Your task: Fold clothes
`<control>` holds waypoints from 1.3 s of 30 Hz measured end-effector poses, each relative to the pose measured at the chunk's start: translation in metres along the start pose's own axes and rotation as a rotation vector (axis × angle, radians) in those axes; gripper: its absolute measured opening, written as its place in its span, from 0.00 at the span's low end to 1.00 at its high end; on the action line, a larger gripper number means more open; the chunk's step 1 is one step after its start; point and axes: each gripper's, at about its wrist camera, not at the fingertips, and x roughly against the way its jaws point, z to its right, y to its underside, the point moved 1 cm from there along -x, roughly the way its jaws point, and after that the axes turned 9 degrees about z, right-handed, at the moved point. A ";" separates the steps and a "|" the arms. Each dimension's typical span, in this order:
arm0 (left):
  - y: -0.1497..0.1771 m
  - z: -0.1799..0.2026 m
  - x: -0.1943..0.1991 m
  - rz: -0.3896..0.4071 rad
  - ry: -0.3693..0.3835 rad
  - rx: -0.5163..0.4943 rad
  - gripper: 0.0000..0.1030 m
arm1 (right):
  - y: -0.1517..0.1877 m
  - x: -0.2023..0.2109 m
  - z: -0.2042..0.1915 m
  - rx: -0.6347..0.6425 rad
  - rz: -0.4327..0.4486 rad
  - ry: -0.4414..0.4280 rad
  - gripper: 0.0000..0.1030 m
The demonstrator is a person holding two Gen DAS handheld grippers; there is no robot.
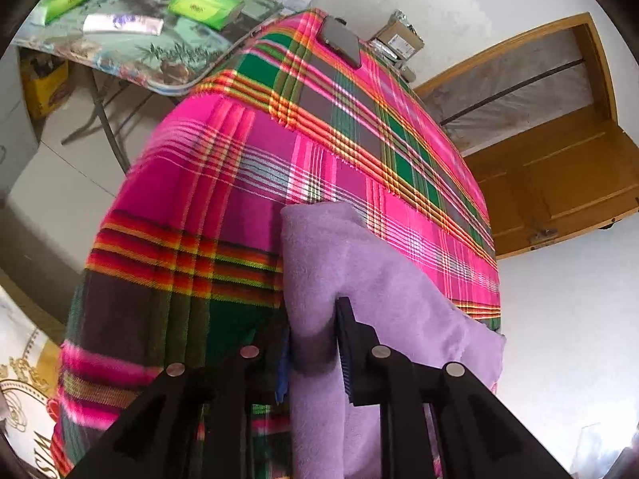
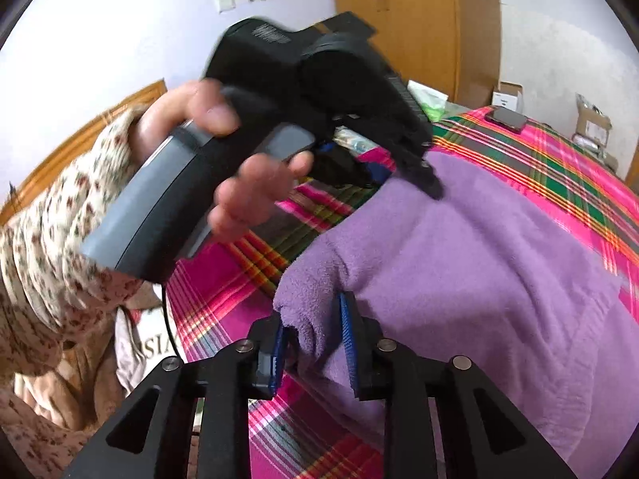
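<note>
lilac garment [image 2: 499,247]; pink-green plaid blanket [image 1: 247,167].

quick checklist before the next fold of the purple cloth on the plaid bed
1. Right gripper jaws pinching a corner of the purple cloth: ok.
2. Left gripper jaws around the cloth's edge: ok.
3. Left jaws fully closed: cannot tell.
4. Cloth lying flat: not ok, it is bunched and rumpled.
5. Phone on the plaid blanket apart from the cloth: ok.
6. The person's hand holding the left gripper's handle: ok.
</note>
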 end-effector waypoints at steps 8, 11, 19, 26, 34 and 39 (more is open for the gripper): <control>0.007 0.013 0.034 0.087 -0.004 -0.019 0.29 | -0.009 0.045 0.022 -0.120 0.110 -0.023 0.27; 0.007 0.018 0.043 0.117 -0.022 -0.021 0.29 | -0.008 0.061 0.031 -0.172 0.150 -0.027 0.35; 0.026 0.049 0.053 0.133 -0.009 -0.070 0.29 | 0.002 0.101 0.073 -0.306 0.226 0.013 0.37; 0.055 0.097 0.028 0.119 0.050 -0.177 0.30 | 0.046 0.151 0.130 -0.419 0.248 0.255 0.37; 0.093 0.156 -0.034 -0.041 0.113 -0.320 0.30 | 0.110 0.229 0.209 -0.505 0.233 0.653 0.37; 0.114 0.182 -0.063 -0.123 0.158 -0.371 0.30 | 0.137 0.276 0.264 -0.585 0.242 0.838 0.37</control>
